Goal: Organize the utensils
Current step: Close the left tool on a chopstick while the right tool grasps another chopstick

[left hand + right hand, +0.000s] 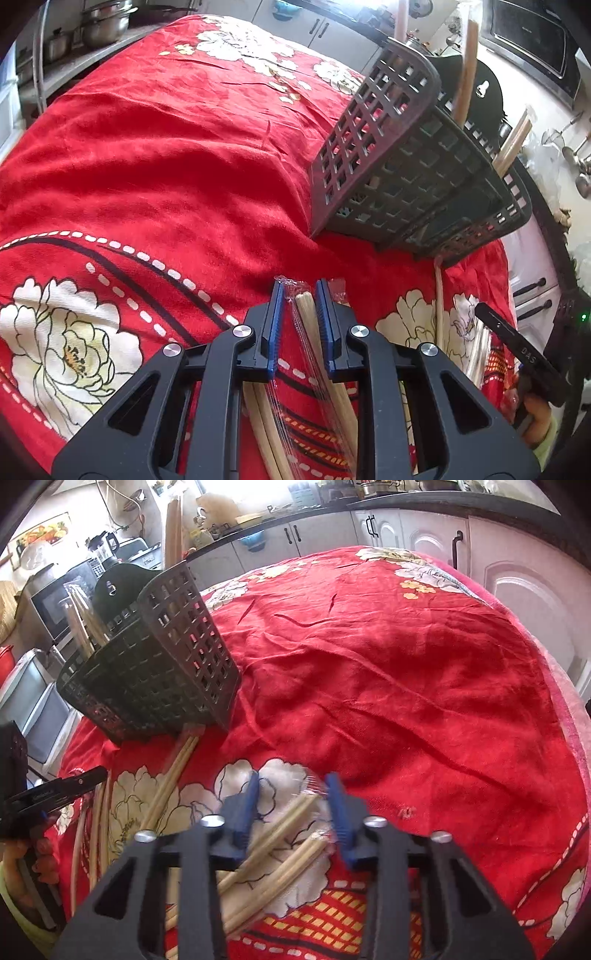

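A dark grey lattice utensil basket (399, 162) stands on the red flowered cloth; it also shows in the right wrist view (155, 657), with chopstick packs (83, 624) upright in its rear part. My left gripper (300, 291) is open, its blue pads on either side of a plastic-wrapped chopstick pair (308, 317) lying on the cloth. My right gripper (293, 781) is open above several wrapped chopstick pairs (291, 819) on the cloth. More chopsticks (173, 771) lie in front of the basket.
The red cloth (177, 155) covers a rounded table, with kitchen cabinets (417, 531) and a counter beyond. A microwave (55, 590) and pots stand around the room. The other gripper's black tip (513, 343) is at the right edge of the left wrist view.
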Available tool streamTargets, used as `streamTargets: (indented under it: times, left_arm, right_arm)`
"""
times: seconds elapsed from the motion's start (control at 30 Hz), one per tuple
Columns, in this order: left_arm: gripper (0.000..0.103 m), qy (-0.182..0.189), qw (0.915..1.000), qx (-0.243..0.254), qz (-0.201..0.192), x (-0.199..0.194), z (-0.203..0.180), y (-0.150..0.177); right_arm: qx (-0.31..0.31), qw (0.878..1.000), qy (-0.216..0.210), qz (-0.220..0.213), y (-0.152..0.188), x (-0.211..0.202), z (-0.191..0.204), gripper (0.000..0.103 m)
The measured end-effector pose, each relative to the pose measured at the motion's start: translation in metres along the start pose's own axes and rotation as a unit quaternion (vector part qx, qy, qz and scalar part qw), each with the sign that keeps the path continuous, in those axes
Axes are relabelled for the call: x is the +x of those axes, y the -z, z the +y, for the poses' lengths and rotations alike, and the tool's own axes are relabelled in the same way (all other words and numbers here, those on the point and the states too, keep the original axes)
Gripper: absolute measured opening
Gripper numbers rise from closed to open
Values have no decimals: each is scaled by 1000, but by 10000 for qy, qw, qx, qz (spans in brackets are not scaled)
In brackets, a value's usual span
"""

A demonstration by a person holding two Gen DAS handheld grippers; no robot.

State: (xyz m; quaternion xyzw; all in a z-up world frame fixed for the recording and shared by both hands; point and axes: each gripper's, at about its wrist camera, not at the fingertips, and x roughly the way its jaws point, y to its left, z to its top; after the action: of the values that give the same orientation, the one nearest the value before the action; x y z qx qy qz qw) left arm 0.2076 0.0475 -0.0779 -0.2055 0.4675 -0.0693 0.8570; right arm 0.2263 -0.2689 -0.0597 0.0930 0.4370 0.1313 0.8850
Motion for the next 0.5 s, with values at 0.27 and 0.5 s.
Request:
streamTargets:
  times: [0.27, 0.5]
  left_arm:
    - [5, 66, 9999, -90, 13, 1, 4, -3]
    - [3, 317, 9988, -136, -344, -21, 4, -7]
  right_arm:
    - [17, 9996, -160, -221, -9, -9, 1, 11]
    - [-114, 9989, -254, -380, -17, -17, 7, 11]
